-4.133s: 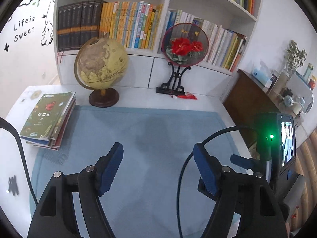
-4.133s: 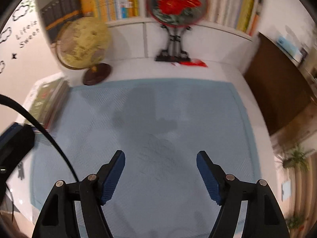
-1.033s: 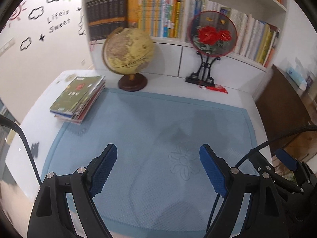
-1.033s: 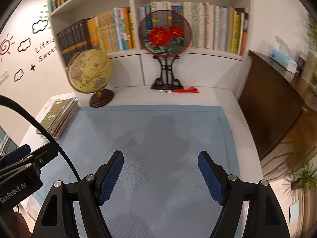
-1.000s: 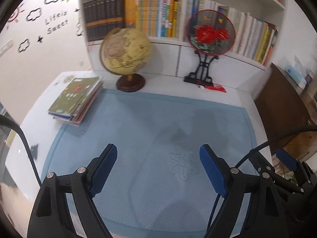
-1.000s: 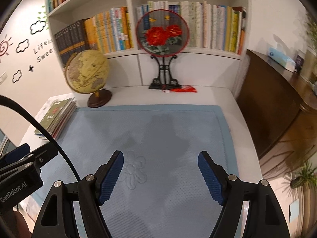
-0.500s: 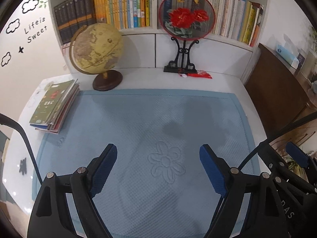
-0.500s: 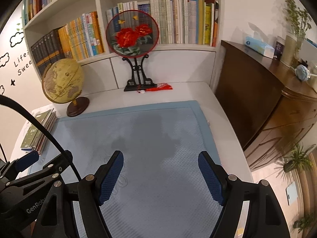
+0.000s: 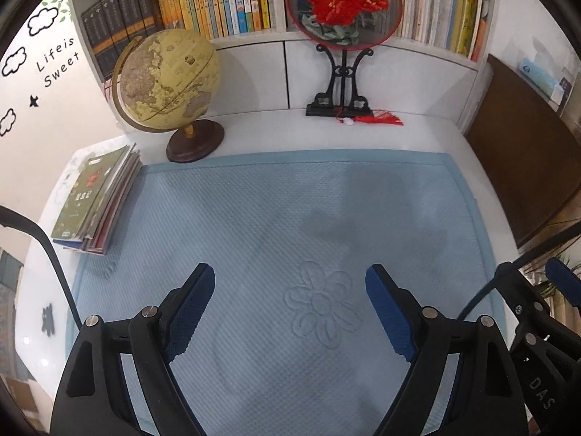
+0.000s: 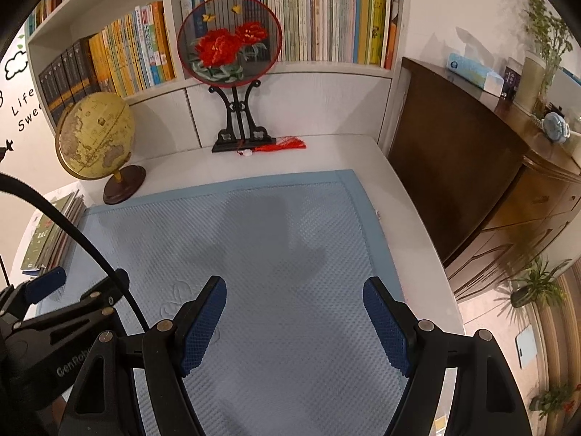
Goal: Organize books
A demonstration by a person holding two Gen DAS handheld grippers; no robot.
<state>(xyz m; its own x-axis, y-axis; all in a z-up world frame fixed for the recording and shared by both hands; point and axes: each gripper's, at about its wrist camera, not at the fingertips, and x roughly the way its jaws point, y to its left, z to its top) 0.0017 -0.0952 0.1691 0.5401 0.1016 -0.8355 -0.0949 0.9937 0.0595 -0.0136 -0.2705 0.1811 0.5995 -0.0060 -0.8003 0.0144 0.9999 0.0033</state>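
White desk under a blue quilted mat (image 9: 290,218), backed by a bookshelf (image 10: 326,18) of upright books; globe (image 9: 167,80) and a red-flowered fan on a black stand (image 9: 343,11) at the rear. Stack of books (image 9: 94,203), green cover on top, lies flat at the mat's left edge, just in front of the globe. Left gripper (image 9: 290,309) and right gripper (image 10: 294,319) both hang over the mat, jaws spread wide, nothing between them.

A flat stack of thin books (image 9: 95,201), green cover on top, lies at nine o'clock on the white surface (image 9: 254,134), its edge overlapping the blue mat (image 9: 290,218).
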